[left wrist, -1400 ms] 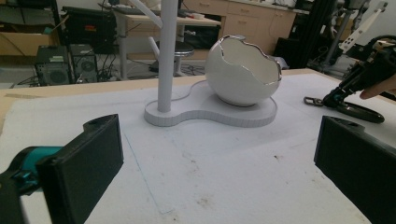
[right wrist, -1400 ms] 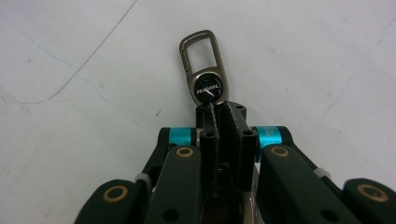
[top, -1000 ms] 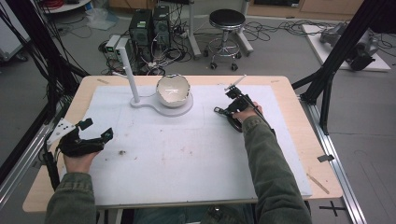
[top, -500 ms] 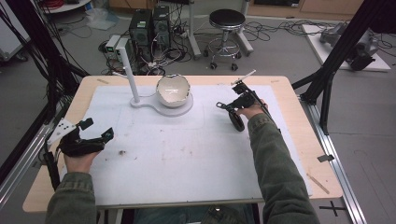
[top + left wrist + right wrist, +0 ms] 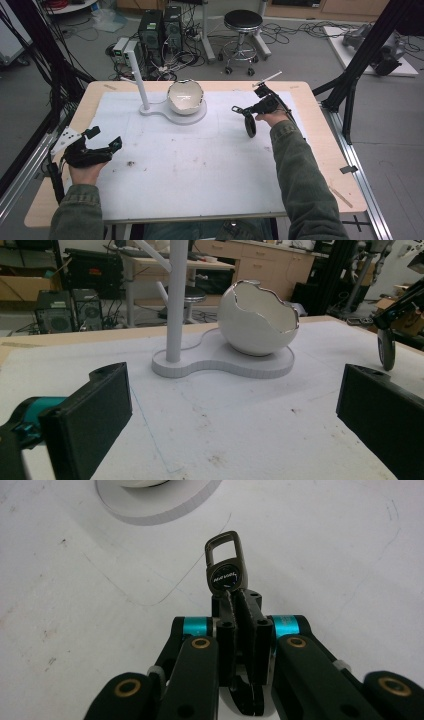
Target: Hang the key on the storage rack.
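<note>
R gripper (image 5: 235,597) pinching strap of key fob (image 5: 227,570), metal loop fwd — held above mat near egg-shaped bowl (image 5: 185,96) and post (image 5: 140,82), prob. to hang or drop it. L gripper (image 5: 102,145) spread wide, empty, parked at table (image 5: 320,150) edge — out of way.

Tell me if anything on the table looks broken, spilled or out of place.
The white egg-shaped bowl on the stand has a jagged rim, but the edge looks trimmed in metal, so it seems to be a cracked-eggshell design, not damage. The white mat carries a few small dark marks. Nothing else stands out.
</note>
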Action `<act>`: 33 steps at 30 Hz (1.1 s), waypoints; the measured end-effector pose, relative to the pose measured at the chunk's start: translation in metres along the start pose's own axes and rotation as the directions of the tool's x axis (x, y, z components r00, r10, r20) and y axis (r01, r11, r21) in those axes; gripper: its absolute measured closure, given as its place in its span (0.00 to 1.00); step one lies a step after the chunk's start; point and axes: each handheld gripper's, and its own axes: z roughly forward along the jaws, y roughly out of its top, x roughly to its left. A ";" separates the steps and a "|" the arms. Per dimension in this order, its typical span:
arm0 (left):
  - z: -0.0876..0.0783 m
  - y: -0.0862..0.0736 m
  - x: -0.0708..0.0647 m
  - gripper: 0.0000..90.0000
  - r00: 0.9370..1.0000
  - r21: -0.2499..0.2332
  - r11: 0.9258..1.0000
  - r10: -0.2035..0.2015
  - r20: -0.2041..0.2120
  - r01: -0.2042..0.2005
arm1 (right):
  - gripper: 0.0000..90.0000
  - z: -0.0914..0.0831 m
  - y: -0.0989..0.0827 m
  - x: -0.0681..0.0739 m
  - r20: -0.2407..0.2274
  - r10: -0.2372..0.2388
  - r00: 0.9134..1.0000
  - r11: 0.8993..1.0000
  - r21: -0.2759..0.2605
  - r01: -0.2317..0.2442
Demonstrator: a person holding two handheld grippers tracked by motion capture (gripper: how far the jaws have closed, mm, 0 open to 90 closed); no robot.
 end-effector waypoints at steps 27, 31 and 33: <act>-0.001 0.000 0.000 0.02 1.000 -0.006 1.000 -0.007 -0.001 0.007 | 0.95 -0.045 0.042 0.045 0.002 -0.113 0.994 0.992 -0.057 0.113; -0.001 0.000 0.000 0.02 1.000 -0.004 1.000 -0.003 0.000 0.003 | 0.95 -0.048 0.049 0.051 0.007 -0.124 0.992 0.989 -0.081 0.124; -0.001 0.000 0.000 0.02 1.000 -0.005 1.000 -0.004 0.000 0.004 | 0.95 -0.047 0.051 0.054 0.006 -0.126 0.992 0.988 -0.084 0.126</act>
